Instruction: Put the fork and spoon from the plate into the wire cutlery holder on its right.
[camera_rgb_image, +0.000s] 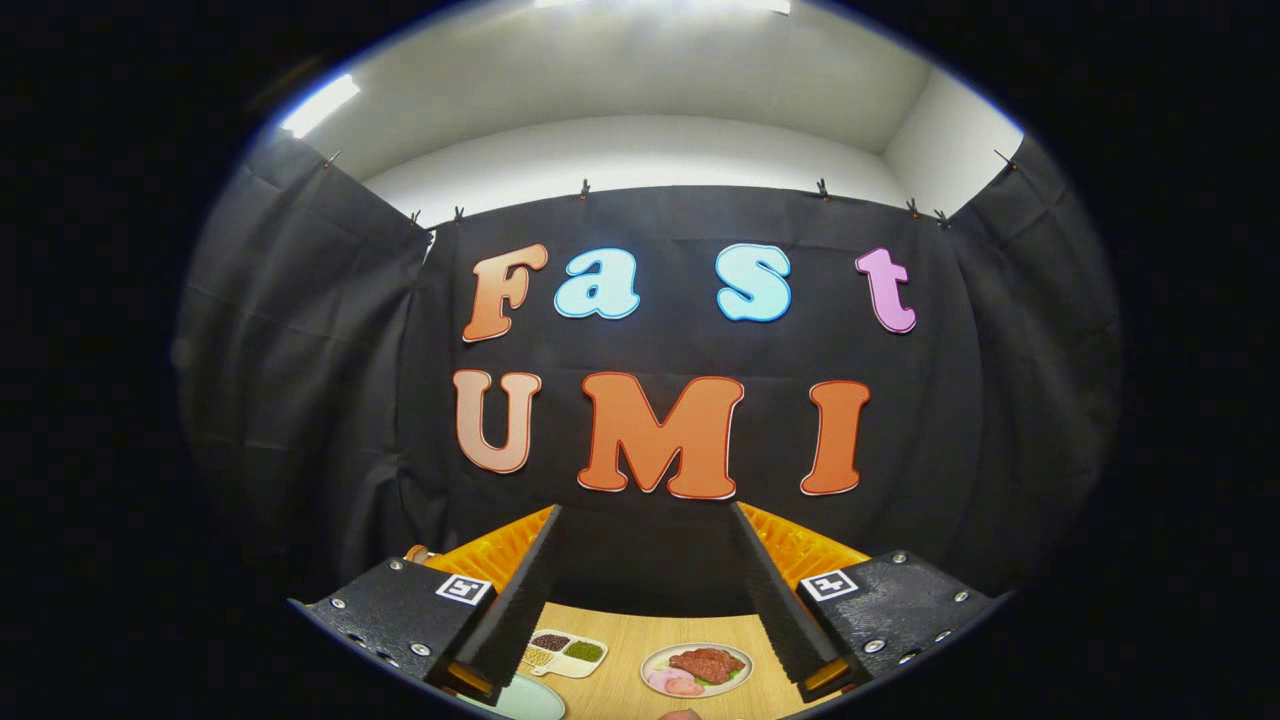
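My gripper (645, 510) is open, its two fingers spread wide and held high, pointing at the booth's back wall with nothing between them. Far below, between the fingers, lies the wooden table (615, 690). The rim of a pale green plate (527, 702) peeks out beside the base of the left finger (515, 600). What lies on that plate is hidden.
On the table between the fingers sit a white divided tray (562, 653) holding dark, green and pale beans, and a white round plate (697, 668) with meat slices. A small pinkish thing (684, 714) shows at the near table edge. Black cloth walls close the booth.
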